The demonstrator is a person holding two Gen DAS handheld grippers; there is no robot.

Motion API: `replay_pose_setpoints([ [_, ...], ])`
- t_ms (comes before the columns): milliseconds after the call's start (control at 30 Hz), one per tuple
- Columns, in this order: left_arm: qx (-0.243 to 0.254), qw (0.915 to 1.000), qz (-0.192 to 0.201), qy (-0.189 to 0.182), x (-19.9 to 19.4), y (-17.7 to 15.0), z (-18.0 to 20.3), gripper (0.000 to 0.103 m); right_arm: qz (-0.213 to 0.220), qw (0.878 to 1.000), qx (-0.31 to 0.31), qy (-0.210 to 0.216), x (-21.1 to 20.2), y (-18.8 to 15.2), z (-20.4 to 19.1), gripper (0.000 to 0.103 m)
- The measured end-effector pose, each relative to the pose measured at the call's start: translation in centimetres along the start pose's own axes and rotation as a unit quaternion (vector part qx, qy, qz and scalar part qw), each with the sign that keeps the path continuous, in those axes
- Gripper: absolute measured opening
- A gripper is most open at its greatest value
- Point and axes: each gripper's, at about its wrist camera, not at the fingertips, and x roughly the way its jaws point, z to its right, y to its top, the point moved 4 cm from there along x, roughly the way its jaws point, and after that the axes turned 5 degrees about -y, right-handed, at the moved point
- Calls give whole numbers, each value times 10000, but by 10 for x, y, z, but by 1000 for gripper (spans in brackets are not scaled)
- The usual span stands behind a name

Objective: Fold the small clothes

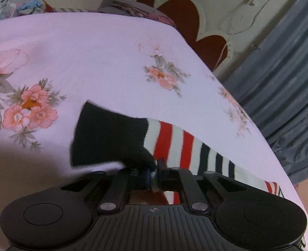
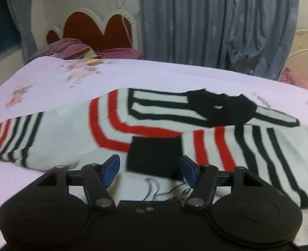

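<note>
Black cuff (image 1: 110,133) apparently pinched, left gripper (image 1: 154,172) closed

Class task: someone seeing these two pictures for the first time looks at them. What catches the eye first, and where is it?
The striped sweater, white with red and black bands, lies spread across the flowered bedsheet. In the left view the left gripper is shut on its black cuff. In the right view the right gripper stands open around the other black cuff.

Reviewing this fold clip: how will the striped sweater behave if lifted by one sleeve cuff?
Probably floppy: the striped sweater lies creased on the bedsheet, its sleeve bending where the left gripper pinches the black cuff. Likely light, draping and trailing. The knit seems unlikely to slip.
</note>
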Motion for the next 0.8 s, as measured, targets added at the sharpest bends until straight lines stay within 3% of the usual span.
replay_pose_setpoints([
  [200, 481, 9964, 301, -631, -19, 14, 50, 6, -530, 9983, 60, -224, 36, -17, 14, 59],
  [367, 1284, 9784, 234, -1603, -31, 3, 142, 6, -256, 9988, 410, 40, 14, -10, 26, 59],
  [467, 1803, 9598, -29, -2151, -26, -28, 206, 6, -56, 9981, 607, 65, -8, -9, 44, 60],
  [600, 2220, 9326, -658, -2768, -10, -96, 282, 6, 105, 9961, 877, -15, -39, -14, 82, 60],
  [733, 2711, 8998, -1295, -3165, 2, -174, 339, 6, 164, 9933, 1117, -256, -65, -25, 126, 61],
  [800, 2979, 8868, -1603, -3149, 8, -209, 356, 6, 102, 9920, 1206, -357, -69, -32, 146, 61],
])
